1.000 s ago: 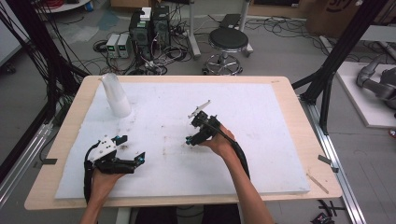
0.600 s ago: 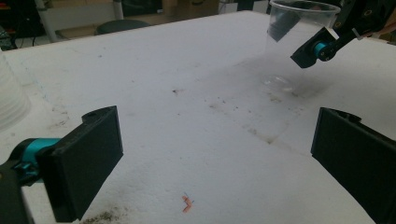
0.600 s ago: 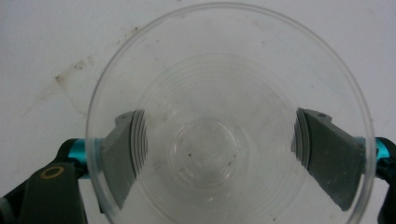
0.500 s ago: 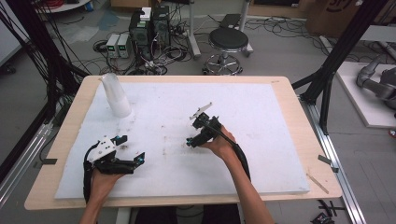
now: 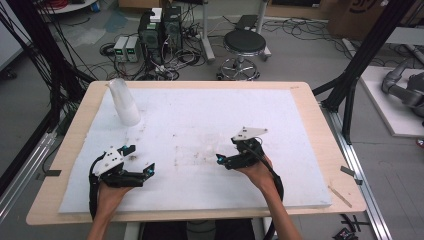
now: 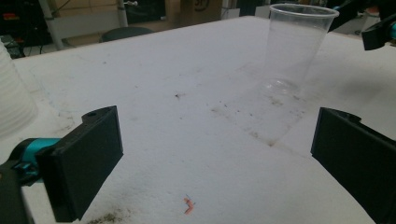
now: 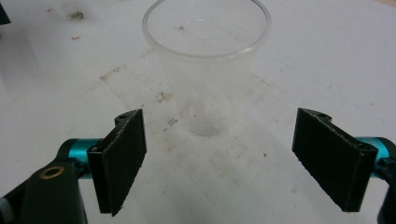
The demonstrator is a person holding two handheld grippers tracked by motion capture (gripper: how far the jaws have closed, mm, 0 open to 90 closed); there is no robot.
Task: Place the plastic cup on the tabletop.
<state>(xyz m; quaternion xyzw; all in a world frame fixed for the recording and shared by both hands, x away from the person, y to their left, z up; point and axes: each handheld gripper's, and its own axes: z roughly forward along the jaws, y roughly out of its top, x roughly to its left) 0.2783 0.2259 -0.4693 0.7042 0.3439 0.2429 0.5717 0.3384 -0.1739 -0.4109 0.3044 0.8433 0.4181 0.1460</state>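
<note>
Clear plastic cup (image 7: 207, 70) standing upright and empty on the white foam-covered worktop (image 5: 300, 125). Right tongs (image 7: 218, 156) sitting just in front of the cup, released, jaws having just been opening, nothing between. Left tongs (image 6: 215, 158) gaping wide, well apart from the cup. White stack of ribbed cups (image 5: 124, 102) standing far beyond the cup.

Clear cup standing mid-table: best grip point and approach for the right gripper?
Grip the clear cup across its upper wall, just below the rim, coming in level from the side the right gripper already faces. It stands upright, mouth up, and tapers toward the base, so a higher grip is less likely to slip. The open jaws look wider than the cup.
</note>
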